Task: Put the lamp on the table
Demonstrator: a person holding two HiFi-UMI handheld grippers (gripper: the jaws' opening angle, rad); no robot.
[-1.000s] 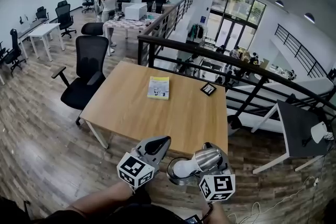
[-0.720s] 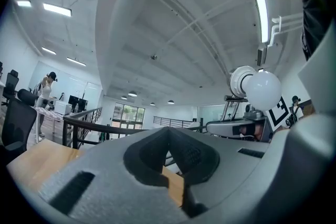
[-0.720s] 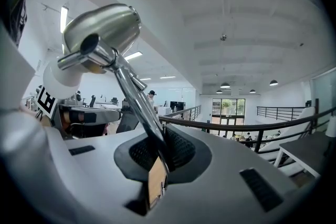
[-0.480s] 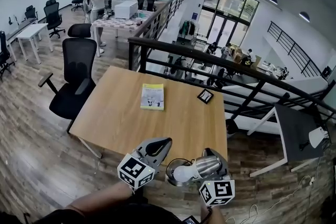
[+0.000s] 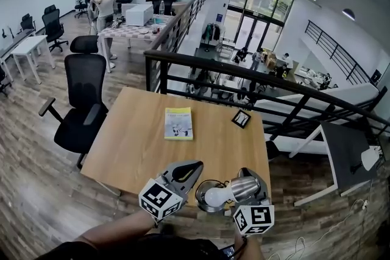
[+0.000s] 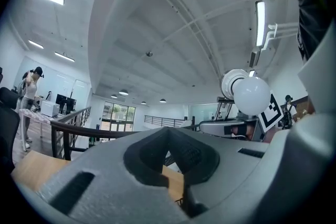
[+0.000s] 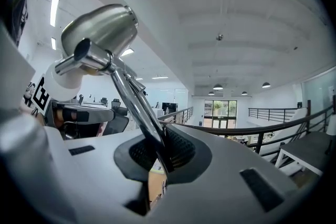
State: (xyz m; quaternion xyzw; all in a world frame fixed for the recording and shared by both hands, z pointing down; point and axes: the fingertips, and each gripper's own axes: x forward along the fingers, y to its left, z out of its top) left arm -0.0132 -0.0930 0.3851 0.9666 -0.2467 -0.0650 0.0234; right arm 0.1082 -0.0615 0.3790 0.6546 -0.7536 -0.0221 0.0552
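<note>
Table [image 5: 137, 143] nearer; right hand-held gripper [image 7: 163, 157] grips half-hidden lamp [image 7: 102, 34] stem, left hand-held gripper [image 6: 173, 157] clenched empty.

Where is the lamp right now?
In the head view the lamp is at bottom centre, by the near edge of the wooden table, its stem clamped in the right gripper, just right of the left gripper.

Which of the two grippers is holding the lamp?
The right gripper: its jaws are shut on the thin metal stem of the lamp. The left gripper is shut with nothing between its jaws.
</note>
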